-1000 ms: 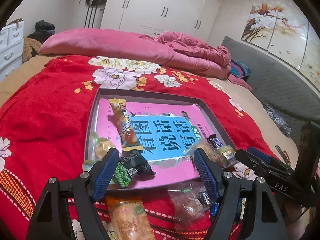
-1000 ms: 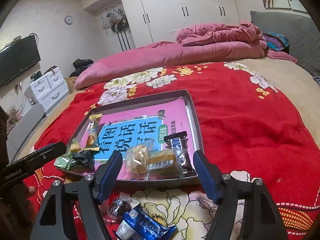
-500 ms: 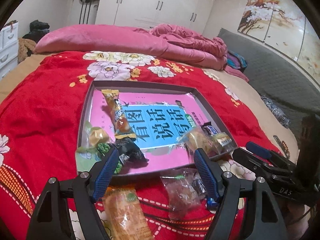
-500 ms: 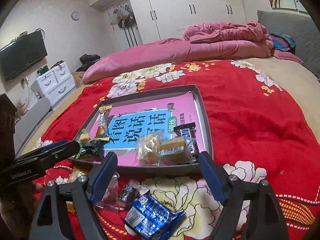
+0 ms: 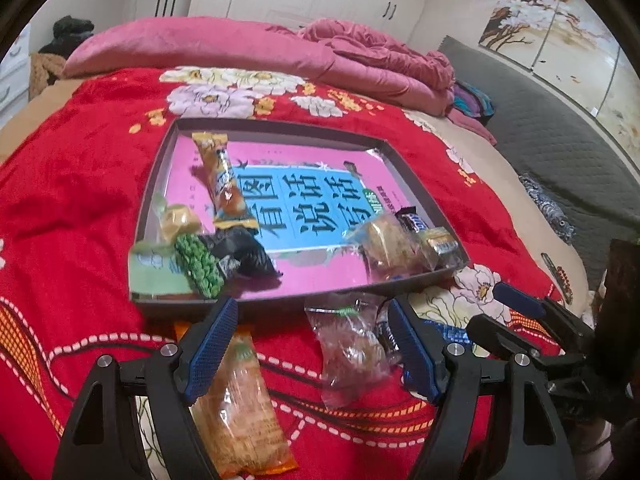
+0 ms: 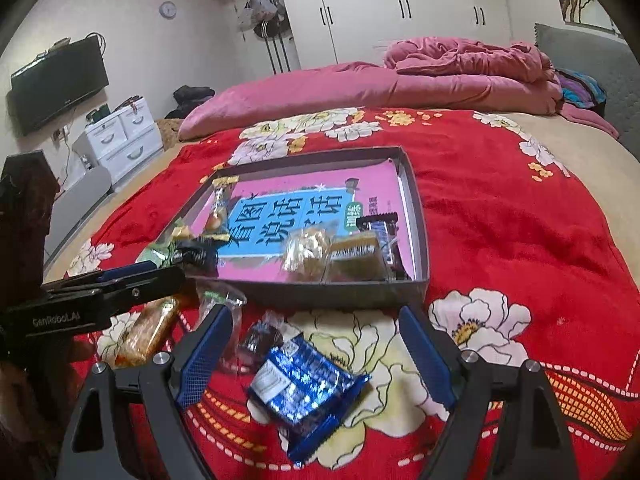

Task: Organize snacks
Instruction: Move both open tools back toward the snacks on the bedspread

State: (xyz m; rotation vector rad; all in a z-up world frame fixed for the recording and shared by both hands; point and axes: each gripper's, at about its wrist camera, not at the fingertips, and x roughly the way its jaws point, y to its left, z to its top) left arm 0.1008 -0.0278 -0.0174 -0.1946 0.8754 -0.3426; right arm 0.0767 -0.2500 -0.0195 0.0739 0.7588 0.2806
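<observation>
Your left gripper (image 5: 312, 344), its blue-padded fingers spread wide and holding nothing, hangs low over the red floral blanket (image 5: 72, 184), just short of the shallow dark-grey cardboard tray (image 5: 280, 126). Your right gripper (image 6: 316, 350) is likewise spread apart and empty, poised over the same blanket beside the tray's near wall.

Inside the tray, on a pink-and-blue booklet with large Chinese characters (image 5: 304, 204), lie the snacks already gathered: a long orange wrapped bar (image 5: 220, 178) near the left wall, a green-pea packet (image 5: 198, 264) touching a crumpled black packet (image 5: 244, 254) at the near-left corner, and a clear-wrapped pastry (image 5: 390, 244) next to a small dark chocolate bar (image 5: 414, 220) at the near-right corner.

Outside the tray, on the blanket, four items lie loose. An orange-wrapped cake packet (image 5: 240, 408) sits beneath your left gripper's left finger. A clear plastic bag of brown sweets (image 5: 352, 348) lies between that gripper's fingers. A shiny blue foil packet (image 6: 304, 390) rests between your right gripper's fingers, with a small dark foil-wrapped sweet (image 6: 260, 338) just beyond it, near the tray wall.

A rumpled pink duvet (image 6: 400, 84) is heaped at the head of the bed.
</observation>
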